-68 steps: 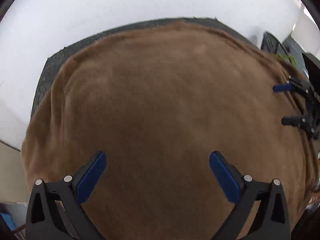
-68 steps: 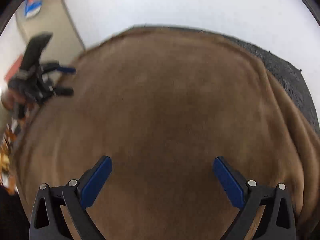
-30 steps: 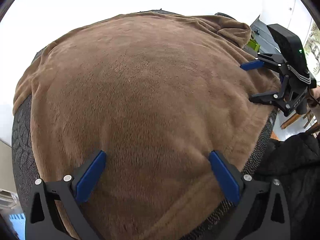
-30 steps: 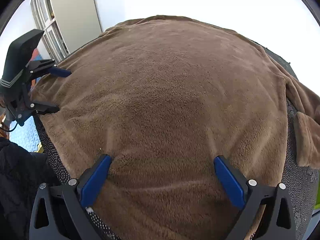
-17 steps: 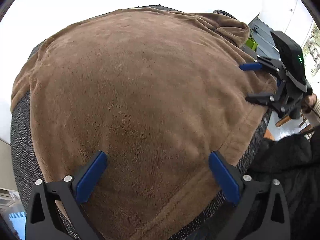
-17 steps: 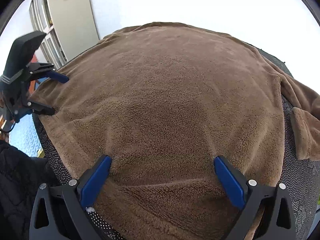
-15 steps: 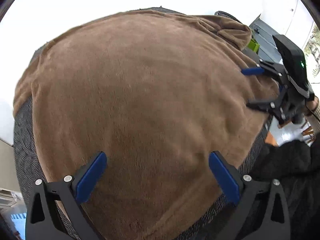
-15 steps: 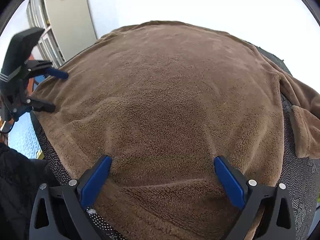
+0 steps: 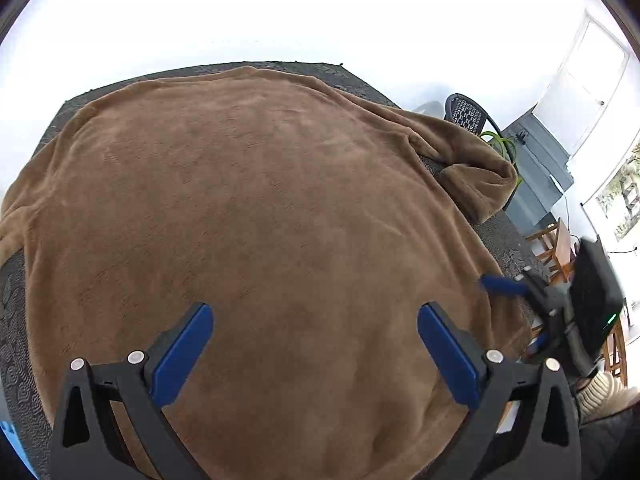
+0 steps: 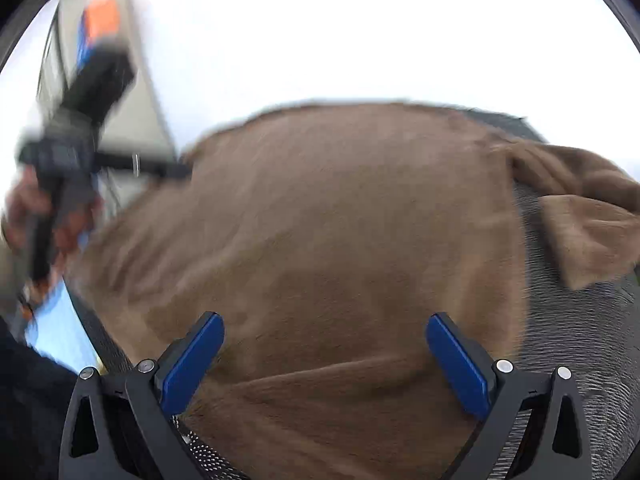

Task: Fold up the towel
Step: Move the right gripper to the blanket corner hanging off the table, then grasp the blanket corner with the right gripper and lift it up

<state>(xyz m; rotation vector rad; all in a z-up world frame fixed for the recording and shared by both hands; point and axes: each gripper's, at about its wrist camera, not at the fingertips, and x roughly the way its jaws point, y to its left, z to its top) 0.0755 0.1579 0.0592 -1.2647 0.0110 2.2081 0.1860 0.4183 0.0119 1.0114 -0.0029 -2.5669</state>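
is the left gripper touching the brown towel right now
Cannot tell. In the left wrist view the left gripper has its jaws spread wide over the brown towel, but that view cannot show whether the fingertips rest on it.

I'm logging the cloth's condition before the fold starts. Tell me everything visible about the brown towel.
The brown towel is a plush, fleece-like cloth spread nearly flat over a dark textured table cover, hiding most of it. Its far right corner is bunched and flopped back on itself. Near the right gripper a low crease runs across the near edge. Both grippers stand open above it; the left gripper holds nothing, and whether the fingertips touch the pile cannot be told.
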